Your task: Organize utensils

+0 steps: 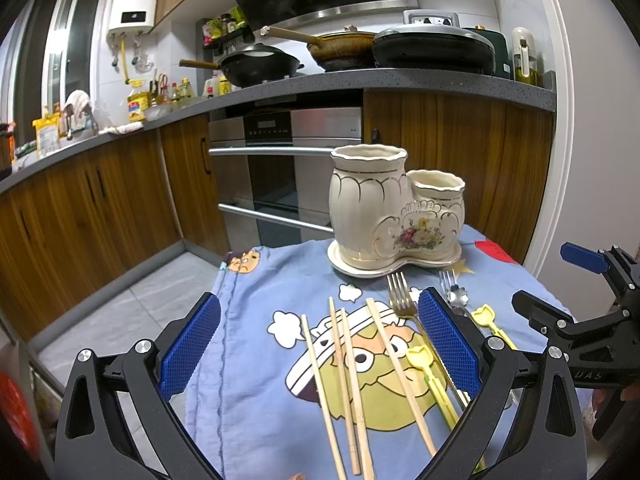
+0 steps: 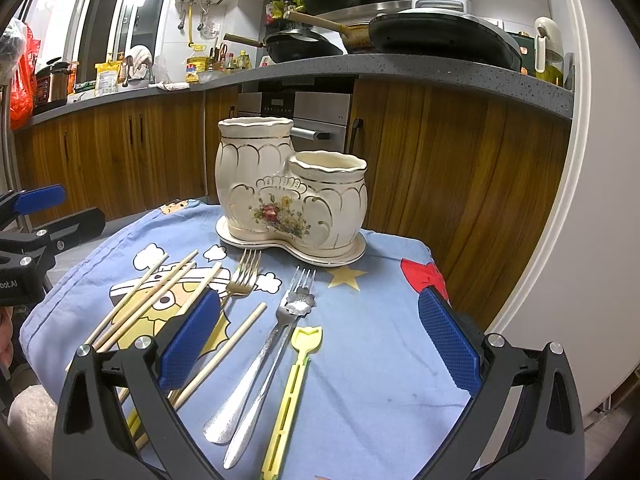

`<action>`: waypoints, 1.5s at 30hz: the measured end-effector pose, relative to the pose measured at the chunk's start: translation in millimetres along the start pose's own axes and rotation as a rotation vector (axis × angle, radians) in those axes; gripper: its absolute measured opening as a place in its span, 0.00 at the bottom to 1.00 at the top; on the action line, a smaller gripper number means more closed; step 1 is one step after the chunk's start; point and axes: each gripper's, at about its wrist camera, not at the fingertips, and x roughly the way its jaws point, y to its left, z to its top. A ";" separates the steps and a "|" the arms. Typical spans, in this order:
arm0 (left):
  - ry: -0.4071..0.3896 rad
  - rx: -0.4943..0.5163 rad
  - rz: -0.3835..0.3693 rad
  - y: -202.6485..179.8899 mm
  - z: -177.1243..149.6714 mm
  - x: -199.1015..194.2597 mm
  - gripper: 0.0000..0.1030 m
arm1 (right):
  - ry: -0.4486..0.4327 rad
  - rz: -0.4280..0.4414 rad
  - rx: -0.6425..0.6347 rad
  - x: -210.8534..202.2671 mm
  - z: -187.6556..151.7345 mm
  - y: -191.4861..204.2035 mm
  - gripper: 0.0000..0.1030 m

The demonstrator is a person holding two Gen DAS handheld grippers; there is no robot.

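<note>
A cream ceramic double-cup utensil holder (image 1: 386,208) (image 2: 290,192) stands on its saucer at the far side of a blue cartoon cloth; both cups look empty. Several wooden chopsticks (image 1: 348,384) (image 2: 152,300) lie on the cloth. A gold fork (image 1: 402,296) (image 2: 242,274), a silver fork (image 2: 256,352), a flower-headed spoon (image 2: 298,300) and yellow plastic picks (image 1: 430,380) (image 2: 290,396) lie beside them. My left gripper (image 1: 320,344) is open and empty above the chopsticks. My right gripper (image 2: 320,340) is open and empty above the silver fork and spoon.
The cloth (image 2: 380,320) covers a small table with drop-offs on all sides. Wooden kitchen cabinets (image 1: 80,216), an oven (image 1: 280,168) and a grey counter with pans (image 1: 432,46) stand behind. The right gripper shows at the right edge of the left wrist view (image 1: 580,300).
</note>
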 end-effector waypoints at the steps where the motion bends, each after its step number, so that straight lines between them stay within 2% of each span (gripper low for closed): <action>1: 0.000 0.000 0.001 -0.3 -0.1 0.1 0.95 | 0.001 0.001 -0.001 0.2 -0.4 0.1 0.95; 22: 0.035 0.004 -0.006 -0.3 -2.5 11.2 0.95 | 0.038 0.001 0.004 9.2 -4.3 -5.2 0.95; 25: 0.044 0.006 0.002 4.7 -1.9 13.0 0.95 | 0.048 -0.004 0.007 11.4 -2.9 -10.0 0.95; 27: 0.054 -0.006 -0.018 12.1 -1.1 14.0 0.95 | 0.051 -0.002 0.008 12.3 -1.3 -15.1 0.95; 31: 0.095 0.006 -0.017 22.8 -2.0 20.8 0.95 | 0.077 -0.023 -0.002 18.4 -0.7 -27.4 0.95; 35: 0.163 0.064 0.043 22.8 -8.5 33.3 0.95 | 0.142 0.008 0.025 28.5 -6.7 -41.1 0.95; 43: 0.311 0.099 0.030 17.7 -18.6 56.9 0.90 | 0.260 0.075 0.059 37.8 -11.7 -48.2 0.94; 45: 0.337 0.087 0.013 18.4 -19.4 60.6 0.86 | 0.282 0.083 0.062 39.2 -11.4 -47.6 0.89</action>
